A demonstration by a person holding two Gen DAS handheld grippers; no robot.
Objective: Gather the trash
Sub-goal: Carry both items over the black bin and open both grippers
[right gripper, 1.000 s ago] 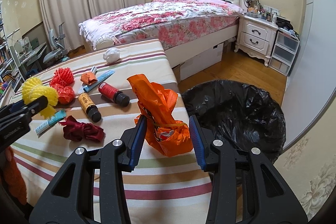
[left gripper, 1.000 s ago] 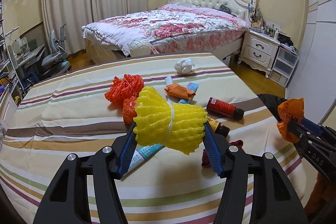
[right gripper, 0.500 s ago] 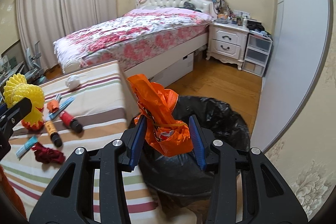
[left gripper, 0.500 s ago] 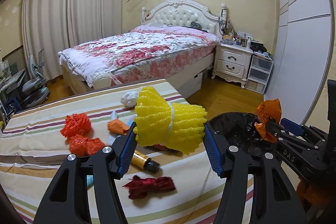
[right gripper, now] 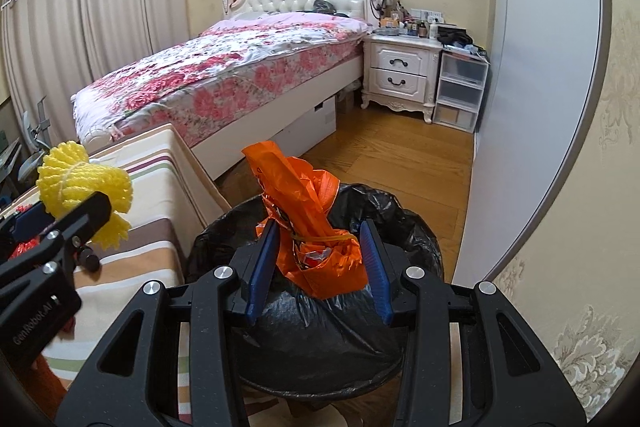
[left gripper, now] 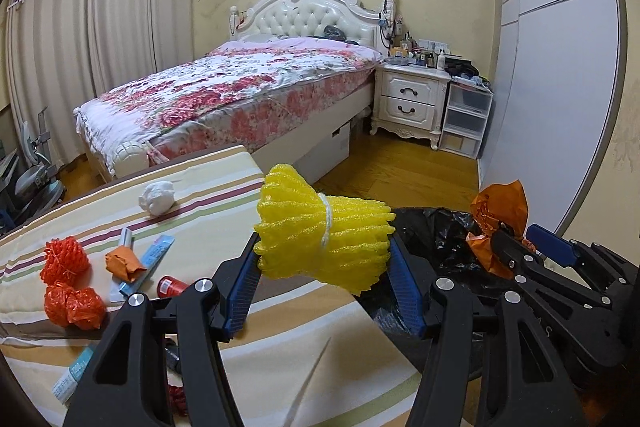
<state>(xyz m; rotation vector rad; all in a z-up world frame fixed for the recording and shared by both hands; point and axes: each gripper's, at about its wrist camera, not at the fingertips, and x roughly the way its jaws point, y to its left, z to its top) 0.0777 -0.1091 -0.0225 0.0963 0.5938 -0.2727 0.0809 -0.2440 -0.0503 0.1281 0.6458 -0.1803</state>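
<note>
My right gripper [right gripper: 318, 261] pinches the orange bag [right gripper: 310, 227] above the bin [right gripper: 404, 227]; my left gripper [left gripper: 326, 285] pinches yellow netting [left gripper: 320, 231] at the table's [left gripper: 280, 347] edge. Neither is dropped; several scraps [left gripper: 64, 259] remain on the table.

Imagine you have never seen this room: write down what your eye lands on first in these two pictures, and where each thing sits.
First comes the bright yellow foam net bundle, clamped in the left gripper above the edge of the striped table. Next is the orange plastic bag, gripped by the right gripper right over the black-lined trash bin. Behind them stands the bed with the floral cover.
</note>
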